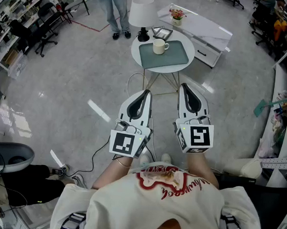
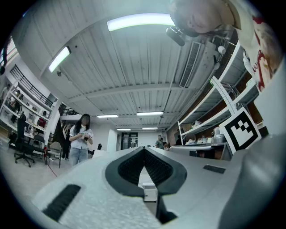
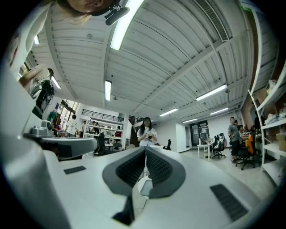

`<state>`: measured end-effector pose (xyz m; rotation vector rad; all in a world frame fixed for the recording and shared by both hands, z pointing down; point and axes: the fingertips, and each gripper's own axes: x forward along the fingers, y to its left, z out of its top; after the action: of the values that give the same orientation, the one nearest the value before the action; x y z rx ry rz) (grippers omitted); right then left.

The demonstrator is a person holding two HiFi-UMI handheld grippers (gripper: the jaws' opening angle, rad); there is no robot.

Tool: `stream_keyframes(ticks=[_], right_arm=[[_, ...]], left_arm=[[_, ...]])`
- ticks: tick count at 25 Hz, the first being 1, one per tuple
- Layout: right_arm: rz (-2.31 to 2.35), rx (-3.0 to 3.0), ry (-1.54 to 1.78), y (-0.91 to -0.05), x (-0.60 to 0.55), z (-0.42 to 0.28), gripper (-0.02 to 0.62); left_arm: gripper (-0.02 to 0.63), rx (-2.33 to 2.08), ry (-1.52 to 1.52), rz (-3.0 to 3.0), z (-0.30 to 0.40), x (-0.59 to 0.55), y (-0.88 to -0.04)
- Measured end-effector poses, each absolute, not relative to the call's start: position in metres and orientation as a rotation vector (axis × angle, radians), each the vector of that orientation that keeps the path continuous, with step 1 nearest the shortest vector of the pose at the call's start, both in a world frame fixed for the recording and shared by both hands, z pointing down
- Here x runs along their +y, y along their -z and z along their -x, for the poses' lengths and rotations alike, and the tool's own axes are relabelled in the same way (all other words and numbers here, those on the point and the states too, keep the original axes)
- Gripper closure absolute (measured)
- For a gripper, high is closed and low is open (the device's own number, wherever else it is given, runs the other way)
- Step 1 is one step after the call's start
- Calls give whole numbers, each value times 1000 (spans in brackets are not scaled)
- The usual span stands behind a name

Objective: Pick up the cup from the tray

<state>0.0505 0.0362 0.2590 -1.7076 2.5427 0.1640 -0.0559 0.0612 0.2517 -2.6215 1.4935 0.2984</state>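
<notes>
— Head view: where's the cup (image 1: 160,46)?
— On the tray (image 1: 176,58) on the round bench (image 1: 135,53), well ahead of my left gripper (image 1: 145,92) and right gripper (image 1: 185,85). It's probably ceramic: stiff, light, slick, breakable. I'd pinch its wall; the handle's too small to judge.
— Left gripper view?
— Fingers clenched on nothing; no cup shows.
— Right gripper view?
— Clenched, empty; no cup either.

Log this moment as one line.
phase: pre-reach | left tool: shut, empty | right tool: shut, empty | cup: upright on tray, untouched
</notes>
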Motion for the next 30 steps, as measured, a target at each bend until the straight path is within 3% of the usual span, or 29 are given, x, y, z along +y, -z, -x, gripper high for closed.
stream_keyframes(ticks=[30], right_arm=[[1662,2520,-137,-258,11,-76,563]], left_arm=[[592,1533,-316,2586,38,37,-250]])
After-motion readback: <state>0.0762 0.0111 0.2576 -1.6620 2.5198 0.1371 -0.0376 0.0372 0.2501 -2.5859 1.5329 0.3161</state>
